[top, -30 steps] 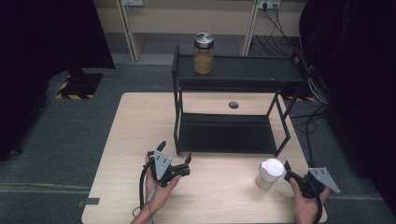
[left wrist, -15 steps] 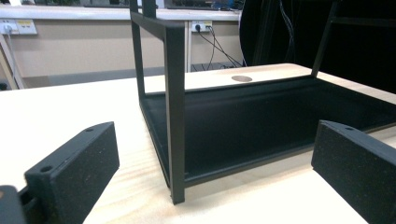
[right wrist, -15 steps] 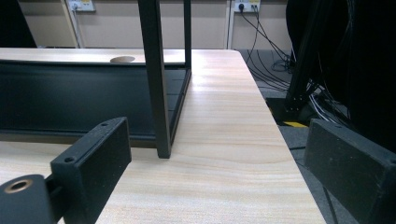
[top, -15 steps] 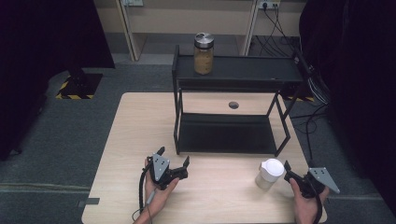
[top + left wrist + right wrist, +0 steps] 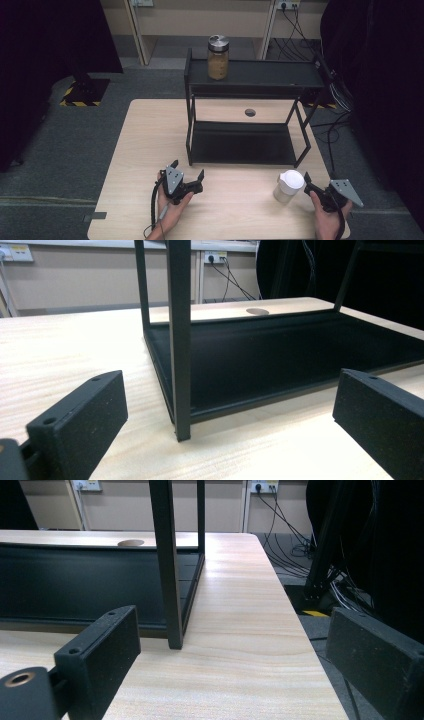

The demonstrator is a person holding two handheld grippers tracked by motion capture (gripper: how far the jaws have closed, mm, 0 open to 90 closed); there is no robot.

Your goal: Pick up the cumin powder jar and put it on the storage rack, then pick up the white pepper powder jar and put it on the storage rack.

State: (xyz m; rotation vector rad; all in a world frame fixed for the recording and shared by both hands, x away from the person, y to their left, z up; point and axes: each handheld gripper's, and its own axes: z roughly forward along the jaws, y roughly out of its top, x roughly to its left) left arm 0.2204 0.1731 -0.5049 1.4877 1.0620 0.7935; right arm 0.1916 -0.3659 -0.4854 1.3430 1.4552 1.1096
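Observation:
A glass jar [image 5: 218, 57] with a metal lid and tan contents stands on the top shelf of a black two-tier rack [image 5: 250, 75] at the back of the wooden table [image 5: 145, 135]. A white lidded cup [image 5: 288, 186] sits on the table in front of the rack's right leg. My left gripper [image 5: 188, 170] is held just above the table before the rack's front left leg [image 5: 180, 340], open and empty [image 5: 227, 390]. My right gripper [image 5: 312, 186] is just right of the cup, also open and empty [image 5: 232, 620], facing the rack's front right leg [image 5: 167, 565].
The rack's lower shelf [image 5: 280, 355] lies flat on the table, with a round cable hole [image 5: 250, 113] behind it. The table's right edge [image 5: 320, 670] runs close to my right gripper. Cables [image 5: 340, 100] hang on the floor at the right.
The left gripper has drifted slightly toward the table's front edge. The right gripper, the cup and the jar have stayed in place.

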